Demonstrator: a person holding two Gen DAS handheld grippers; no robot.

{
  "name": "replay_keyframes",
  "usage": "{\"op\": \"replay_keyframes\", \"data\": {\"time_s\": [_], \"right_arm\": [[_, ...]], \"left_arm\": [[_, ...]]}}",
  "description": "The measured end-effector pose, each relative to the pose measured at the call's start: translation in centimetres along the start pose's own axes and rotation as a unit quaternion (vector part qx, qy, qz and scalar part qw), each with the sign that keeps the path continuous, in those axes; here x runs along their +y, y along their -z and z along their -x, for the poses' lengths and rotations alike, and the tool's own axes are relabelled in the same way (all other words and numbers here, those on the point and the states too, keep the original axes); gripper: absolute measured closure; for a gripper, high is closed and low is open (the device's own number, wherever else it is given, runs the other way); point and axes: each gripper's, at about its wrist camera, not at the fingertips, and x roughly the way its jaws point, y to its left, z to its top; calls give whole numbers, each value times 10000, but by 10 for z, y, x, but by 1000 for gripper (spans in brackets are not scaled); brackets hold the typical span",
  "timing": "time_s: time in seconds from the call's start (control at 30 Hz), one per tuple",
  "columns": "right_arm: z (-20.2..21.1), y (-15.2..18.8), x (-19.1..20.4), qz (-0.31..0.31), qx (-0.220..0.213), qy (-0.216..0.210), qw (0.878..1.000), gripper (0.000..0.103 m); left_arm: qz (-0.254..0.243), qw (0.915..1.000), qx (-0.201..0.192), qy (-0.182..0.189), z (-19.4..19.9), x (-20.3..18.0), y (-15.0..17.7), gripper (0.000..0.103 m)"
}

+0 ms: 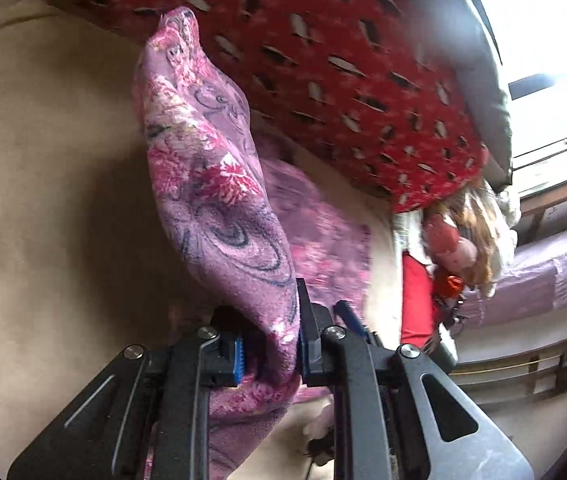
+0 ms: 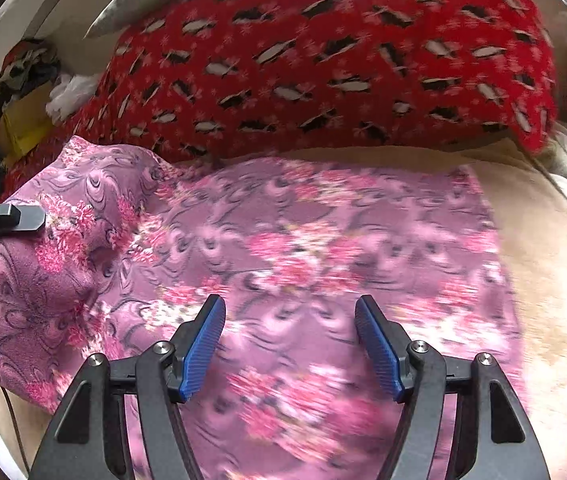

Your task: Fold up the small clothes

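Beige bed (image 2: 543, 280) — floral cloth (image 2: 303, 248) lengthwise across

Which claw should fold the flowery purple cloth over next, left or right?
Probably left. The left claw is already pinching a lifted corner of the purple flowered cloth, while the right claw is open above it, holding nothing.

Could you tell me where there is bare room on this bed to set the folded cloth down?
Bare beige sheet lies right of the purple cloth, below the red pillow. Left of the cloth, clutter crowds the edge.
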Motion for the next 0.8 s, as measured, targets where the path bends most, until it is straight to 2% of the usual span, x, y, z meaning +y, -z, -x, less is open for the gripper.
{"op": "replay_keyframes", "data": {"time_s": [0.3, 0.47, 0.8], "right_arm": [[29, 9, -61, -269, -18, 123, 9996, 34], [38, 18, -97, -608, 60, -12, 9981, 34], [38, 32, -145, -819, 191, -55, 9964, 34]], "left_arm": [[55, 9997, 174, 189, -35, -52, 14, 87], [-98, 9992, 283, 254, -63, -86, 23, 87], [5, 9967, 787, -186, -139, -96, 42, 85]]}}
